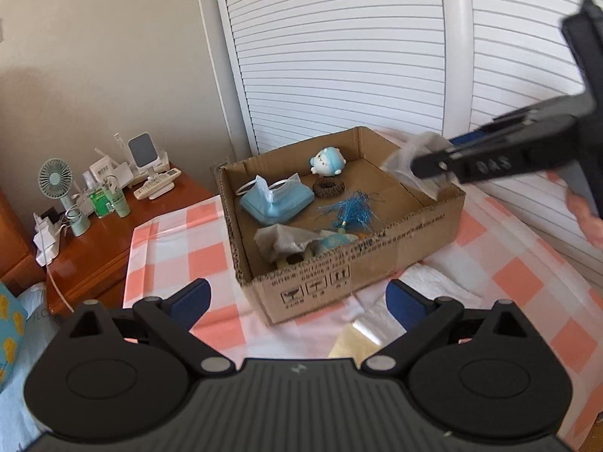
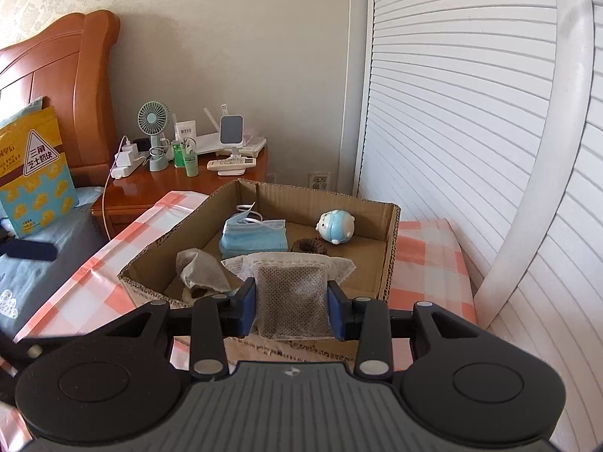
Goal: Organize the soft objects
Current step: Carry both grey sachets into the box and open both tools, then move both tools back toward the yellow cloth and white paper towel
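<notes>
An open cardboard box (image 1: 377, 260) (image 2: 392, 248) sits on a pink-checked cloth. Inside lie blue face masks (image 1: 277, 203) (image 2: 253, 239), a small blue-and-white plush (image 1: 327, 161) (image 2: 336, 228), a brown scrunchie (image 1: 329, 188) (image 2: 309, 245), blue tinsel (image 1: 348, 213) and a crumpled grey sachet (image 1: 280, 241) (image 2: 201, 269). My right gripper (image 2: 292, 310) is shut on a grey mesh sachet (image 2: 290, 297) above the box's near edge; in the left wrist view that gripper (image 1: 433, 167) reaches in from the right with the sachet (image 1: 418, 162). My left gripper (image 1: 297, 301) stands open and empty before the box.
A wooden nightstand (image 1: 98, 241) (image 2: 181, 188) to the left carries a small fan (image 2: 152, 120), bottles, chargers and remotes. White louvred doors (image 2: 452, 113) rise behind the box. White and yellow cloths (image 1: 433, 290) lie on the checked cover right of the left gripper. A wooden headboard (image 2: 68, 75) stands left.
</notes>
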Action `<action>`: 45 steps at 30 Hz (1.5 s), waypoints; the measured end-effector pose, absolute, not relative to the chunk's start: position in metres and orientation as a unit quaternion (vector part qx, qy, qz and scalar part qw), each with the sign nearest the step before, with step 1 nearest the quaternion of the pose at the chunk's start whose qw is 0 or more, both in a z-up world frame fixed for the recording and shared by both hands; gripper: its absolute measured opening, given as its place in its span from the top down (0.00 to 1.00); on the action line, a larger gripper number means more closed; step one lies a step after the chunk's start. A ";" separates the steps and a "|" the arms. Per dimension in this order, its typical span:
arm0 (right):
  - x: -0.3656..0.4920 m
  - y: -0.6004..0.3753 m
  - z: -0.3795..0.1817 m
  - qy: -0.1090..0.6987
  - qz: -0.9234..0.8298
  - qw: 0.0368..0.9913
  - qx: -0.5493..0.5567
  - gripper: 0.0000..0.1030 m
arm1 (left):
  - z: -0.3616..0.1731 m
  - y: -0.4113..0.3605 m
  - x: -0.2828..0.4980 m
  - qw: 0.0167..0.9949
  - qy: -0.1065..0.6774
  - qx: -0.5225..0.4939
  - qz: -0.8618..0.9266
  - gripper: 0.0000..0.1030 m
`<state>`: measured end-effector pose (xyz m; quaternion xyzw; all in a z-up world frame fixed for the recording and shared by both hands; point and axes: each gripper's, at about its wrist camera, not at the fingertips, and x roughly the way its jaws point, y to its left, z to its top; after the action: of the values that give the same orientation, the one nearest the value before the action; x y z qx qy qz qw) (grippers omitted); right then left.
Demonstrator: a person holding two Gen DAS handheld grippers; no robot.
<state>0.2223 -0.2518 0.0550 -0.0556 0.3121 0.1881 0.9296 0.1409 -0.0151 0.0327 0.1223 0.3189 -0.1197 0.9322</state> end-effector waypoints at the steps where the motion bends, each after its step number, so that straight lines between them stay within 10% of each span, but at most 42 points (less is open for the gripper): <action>1: 0.229 -0.250 0.056 0.313 0.185 0.930 -0.056 0.58 | 0.033 -0.014 0.131 0.934 0.316 0.122 -0.115 0.01; 6: 0.266 -0.239 0.055 0.323 0.176 0.929 -0.047 0.56 | 0.030 -0.002 0.097 0.936 0.323 0.070 -0.117 0.01; 10: 0.295 -0.231 0.053 0.329 0.158 0.930 -0.038 0.13 | 0.024 0.004 0.093 0.937 0.329 0.058 -0.106 0.01; 13: 0.294 -0.229 0.052 0.328 0.139 0.933 -0.043 0.04 | 0.021 0.009 0.091 0.937 0.329 0.053 -0.104 0.01; 45: 0.139 -0.183 -0.049 0.385 0.168 0.889 -0.183 0.00 | -0.002 0.016 0.075 0.932 0.344 0.049 -0.106 0.01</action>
<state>0.1388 -0.1829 -0.0492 -0.1832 0.3846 0.1681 0.8890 0.0754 0.0161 -0.0025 0.0495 0.3439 -0.1056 0.9317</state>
